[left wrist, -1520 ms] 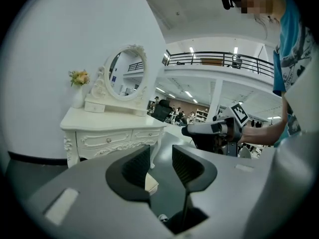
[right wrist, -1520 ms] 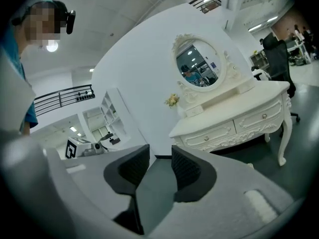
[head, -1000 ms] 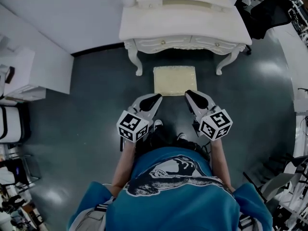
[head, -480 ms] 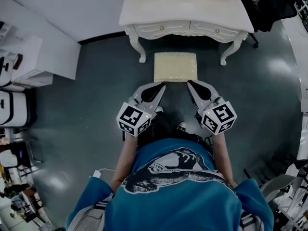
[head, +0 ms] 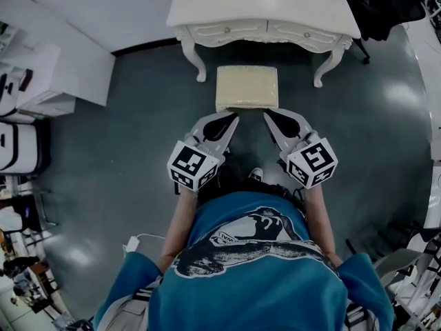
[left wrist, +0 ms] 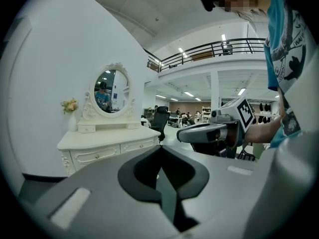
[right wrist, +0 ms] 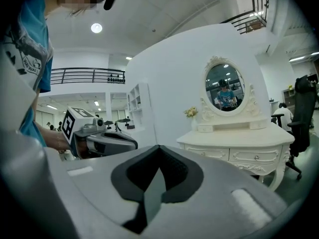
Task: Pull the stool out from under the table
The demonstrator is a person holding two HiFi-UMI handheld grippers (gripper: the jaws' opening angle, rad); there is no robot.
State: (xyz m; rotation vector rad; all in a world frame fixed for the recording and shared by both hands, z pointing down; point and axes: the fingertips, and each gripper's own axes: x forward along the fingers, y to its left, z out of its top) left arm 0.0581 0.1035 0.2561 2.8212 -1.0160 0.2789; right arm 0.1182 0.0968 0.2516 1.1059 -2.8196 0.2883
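The largest thing is the white tabletop (head: 275,16), of which there is one. It stands against the wall at the far side of the floor. Two of its curved legs (head: 195,64) show at the front, and two drawers (left wrist: 94,156) under its edge.

Next is the stool (head: 247,87), also only one, with a cream padded seat. In the head view it stands on the dark floor between the two front legs. Its far edge is near the front edge of the tabletop, and most of the seat shows in the open. I judge that it is already largely out from under, though from so steep an angle I cannot be sure how much is under the edge.

There are two tools. The left tool (head: 232,120) and the right tool (head: 268,114) point at the near edge of the seat, one toward each corner. Both have their jaws fully together, and nothing is between them. Their own views look level at the drawers, and the stool does not show there. So I think they hang above the seat and do not touch it.

The step in hand seems to be either the end of the pull or the start of a new one. If more pulling is wanted, both tools must first go down and open, then take the near edge of the seat and draw it straight back, evenly.

The smallest things are one oval mirror (left wrist: 110,91) and one vase of flowers (left wrist: 70,114).
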